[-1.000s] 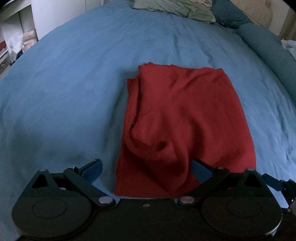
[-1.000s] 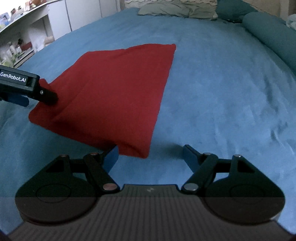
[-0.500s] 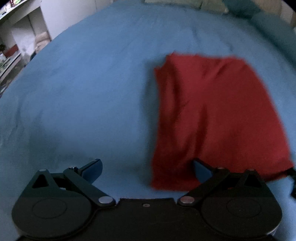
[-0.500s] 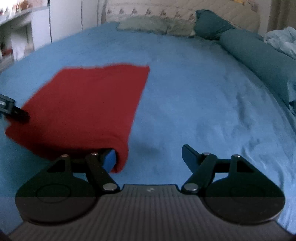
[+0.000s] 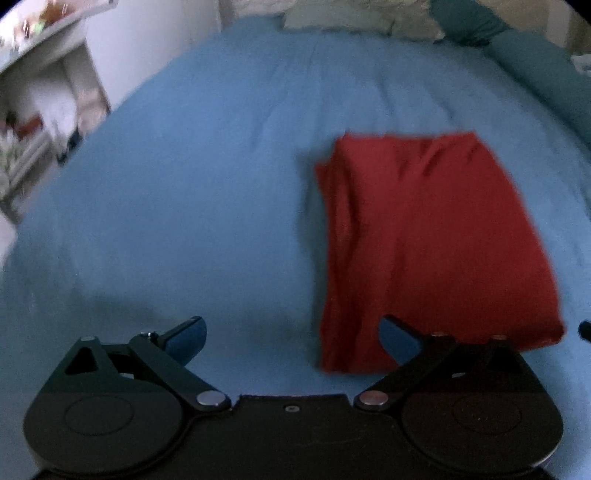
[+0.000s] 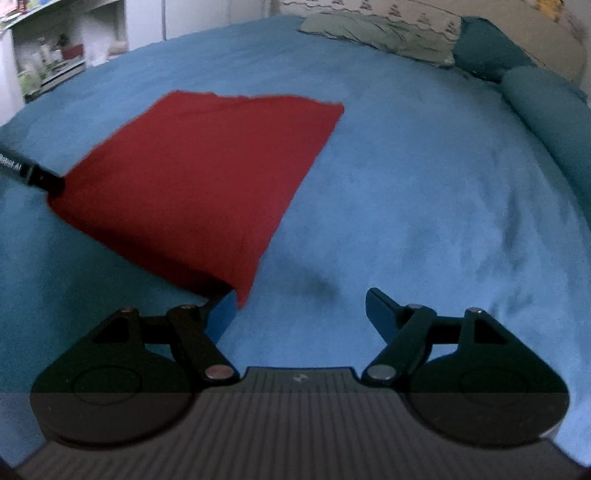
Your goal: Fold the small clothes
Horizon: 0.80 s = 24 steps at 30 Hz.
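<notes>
since a second ago both my grippers have drawn back and up from the red garment, so it sits farther off and to one side in each wrist view, and the puckered hollow near its front edge has flattened out.

my left gripper stands wide, nothing between the blue pads; only blue bedspread shows in the gap, and my right-side finger overlaps the garment's near edge in the picture, though whether it touches the cloth i cannot tell. my right gripper has its jaws opening, with nothing between them; its left-side pad sits just beside the garment's nearest corner, which points down toward it.

the red garment lies folded into a rough rectangle on the bed, soft knit-looking cloth with long shallow creases. its left edge in the left wrist view shows stacked layers, a little uneven; the far edge is straight. in the right wrist view a bit of my left gripper reaches in at the garment's left corner.

open bedspread spreads on every side of the garment, broad to the left in the left view and broad to the right in the right view, gently rumpled. far off lie pale green pillows, a dark teal pillow and a long teal bolster along the right edge. white shelves stand beyond the bed's left edge, blurred.
</notes>
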Available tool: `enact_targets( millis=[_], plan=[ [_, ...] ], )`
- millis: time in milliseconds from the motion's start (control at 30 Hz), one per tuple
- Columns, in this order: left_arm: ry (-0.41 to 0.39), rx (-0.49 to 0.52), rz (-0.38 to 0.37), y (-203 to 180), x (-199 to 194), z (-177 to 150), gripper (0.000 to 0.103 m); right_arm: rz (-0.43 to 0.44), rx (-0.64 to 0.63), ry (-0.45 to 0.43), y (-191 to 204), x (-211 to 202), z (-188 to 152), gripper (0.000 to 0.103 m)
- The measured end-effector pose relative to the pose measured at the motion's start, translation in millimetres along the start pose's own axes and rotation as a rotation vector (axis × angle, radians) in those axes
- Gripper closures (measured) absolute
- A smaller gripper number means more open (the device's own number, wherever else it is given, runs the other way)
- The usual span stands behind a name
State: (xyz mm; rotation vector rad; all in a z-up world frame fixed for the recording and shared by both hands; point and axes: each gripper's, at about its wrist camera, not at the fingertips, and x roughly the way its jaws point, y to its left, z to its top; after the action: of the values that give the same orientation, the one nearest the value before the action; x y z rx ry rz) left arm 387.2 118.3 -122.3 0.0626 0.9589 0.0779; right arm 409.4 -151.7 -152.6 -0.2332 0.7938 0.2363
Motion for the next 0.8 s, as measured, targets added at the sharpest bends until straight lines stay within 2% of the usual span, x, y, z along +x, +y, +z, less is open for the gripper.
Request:
enact_targets(
  millis=[100,167,267,333,433,533,700,800],
  plan=[
    [-0.054,0.051,-0.045,-6,-10,27,0.0,0.042,0.047,-0.044,-20,-23,28,0.007],
    [-0.047,0.056,-0.108,-9,2,47,0.0,0.105,0.127,-0.046,-37,-21,52,0.002],
    [0.033,0.007,-0.246,-7,40,72,0.0,0.206,0.285,-0.006,-58,0,81,0.0],
    [0.075,-0.05,-0.286,-6,66,79,0.005,0.259,0.384,0.055,-67,27,92,0.0],
    [0.124,-0.114,-0.325,-3,97,81,0.011,0.285,0.442,0.101,-65,64,94,0.0],
    [0.157,-0.137,-0.363,-2,117,78,0.019,0.302,0.483,0.134,-58,89,90,0.003],
    [0.133,-0.114,-0.387,-7,122,79,0.019,0.321,0.514,0.183,-51,119,89,0.023],
    [0.122,-0.106,-0.4,-5,123,78,0.028,0.322,0.513,0.183,-48,125,89,0.026]
  ],
)
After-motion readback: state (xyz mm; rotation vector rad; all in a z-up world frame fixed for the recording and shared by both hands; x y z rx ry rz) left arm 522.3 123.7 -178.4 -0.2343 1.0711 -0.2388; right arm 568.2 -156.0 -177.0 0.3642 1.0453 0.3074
